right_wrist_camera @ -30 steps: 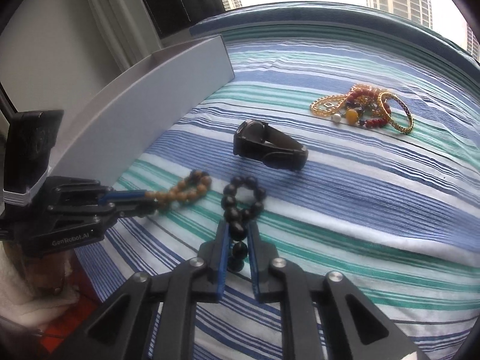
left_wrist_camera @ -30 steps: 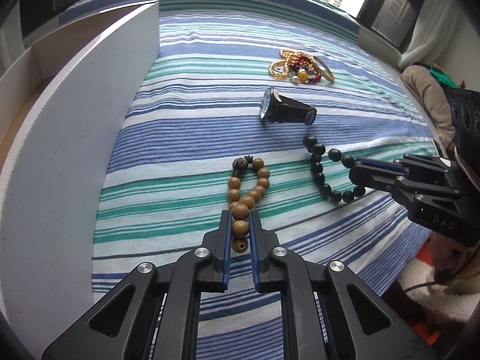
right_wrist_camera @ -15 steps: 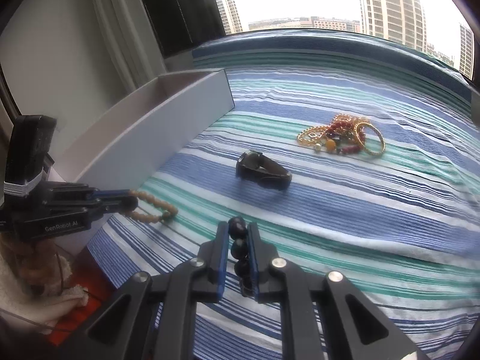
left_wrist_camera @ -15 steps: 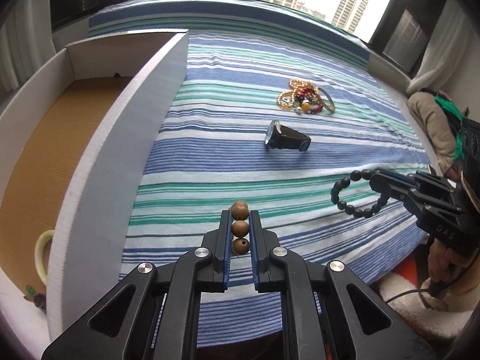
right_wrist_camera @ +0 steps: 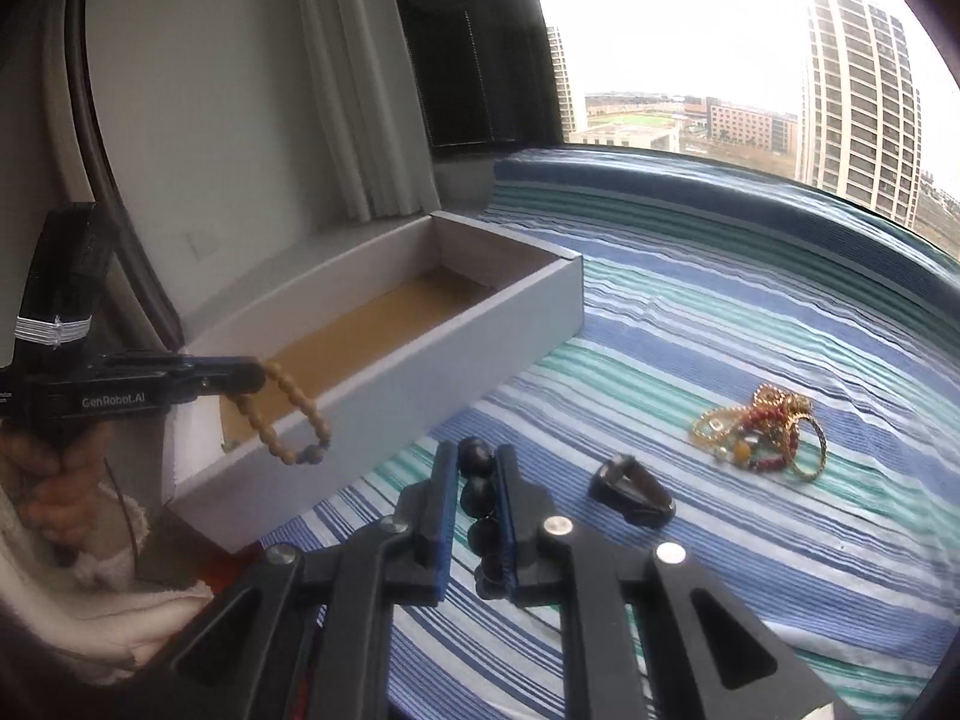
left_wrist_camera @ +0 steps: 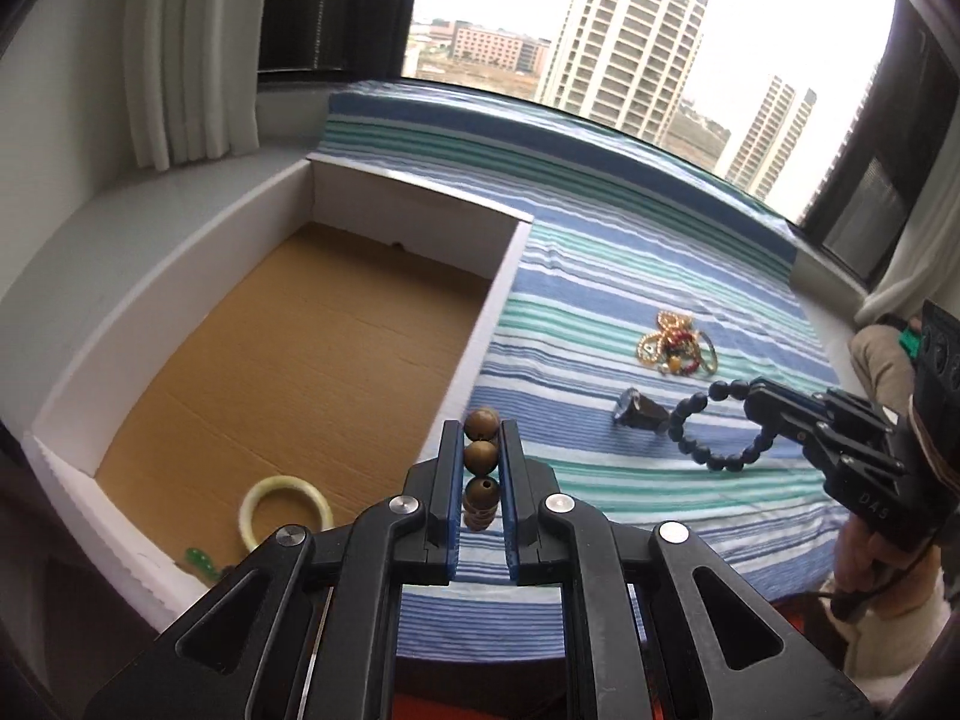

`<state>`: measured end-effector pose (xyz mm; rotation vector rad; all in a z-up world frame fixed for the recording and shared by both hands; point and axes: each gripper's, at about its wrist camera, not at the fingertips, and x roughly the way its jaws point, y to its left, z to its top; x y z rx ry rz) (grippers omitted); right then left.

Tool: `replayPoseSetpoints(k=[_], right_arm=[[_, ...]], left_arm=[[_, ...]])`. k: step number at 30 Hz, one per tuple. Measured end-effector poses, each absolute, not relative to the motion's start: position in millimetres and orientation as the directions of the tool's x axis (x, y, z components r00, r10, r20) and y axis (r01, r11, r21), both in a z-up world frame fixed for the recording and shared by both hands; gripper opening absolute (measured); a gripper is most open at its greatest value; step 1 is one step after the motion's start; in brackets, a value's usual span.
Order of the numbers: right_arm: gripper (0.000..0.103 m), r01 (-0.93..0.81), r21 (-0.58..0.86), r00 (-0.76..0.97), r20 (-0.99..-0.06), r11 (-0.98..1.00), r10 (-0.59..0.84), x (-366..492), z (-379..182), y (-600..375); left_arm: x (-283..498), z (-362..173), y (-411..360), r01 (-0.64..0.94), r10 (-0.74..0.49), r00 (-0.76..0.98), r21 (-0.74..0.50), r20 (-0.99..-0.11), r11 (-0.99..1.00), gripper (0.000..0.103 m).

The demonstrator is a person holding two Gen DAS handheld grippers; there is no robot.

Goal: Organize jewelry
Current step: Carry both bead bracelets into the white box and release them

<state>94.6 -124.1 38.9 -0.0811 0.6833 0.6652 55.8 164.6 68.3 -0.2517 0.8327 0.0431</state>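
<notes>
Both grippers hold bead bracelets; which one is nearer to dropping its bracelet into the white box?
Left. The left gripper hangs its brown bracelet at the white box wall; the right gripper, holding the black bracelet, is above the striped cloth.

Left gripper (left_wrist_camera: pixel 482 450) fingers (left_wrist_camera: pixel 449 468) clamping brown bead bracelet (left_wrist_camera: pixel 481 456), white box (left_wrist_camera: pixel 504 294) holding pale bangle (left_wrist_camera: pixel 286 516), right gripper (left_wrist_camera: pixel 757 405) gripping black bead bracelet (left_wrist_camera: pixel 690 438)

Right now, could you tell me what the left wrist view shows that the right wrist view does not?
Only the left wrist view shows the pale bangle and green beads lying at the near end of the box floor. Only the right wrist view shows the brown bead bracelet as a full hanging loop below the left gripper, over the box's near end. Both show the right gripper clamping the black bead bracelet, the watch and the jewelry pile on the striped cloth.
</notes>
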Motion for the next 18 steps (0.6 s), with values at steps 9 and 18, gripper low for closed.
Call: replayPoseSetpoints(k=[9,18], right_arm=[[0.013,-0.749,0.119,0.493,-0.557,0.652,0.668,134,80,-11],[0.013,-0.8,0.097,0.393,-0.661,0.593,0.639,172,38,97]], left_arm=[[69,55,248,-0.368,0.127,0.627,-0.148,-0.768,0.918,0.009],[82,15,297,-0.464,0.163,0.534,-0.127,-0.83,0.877,0.009]])
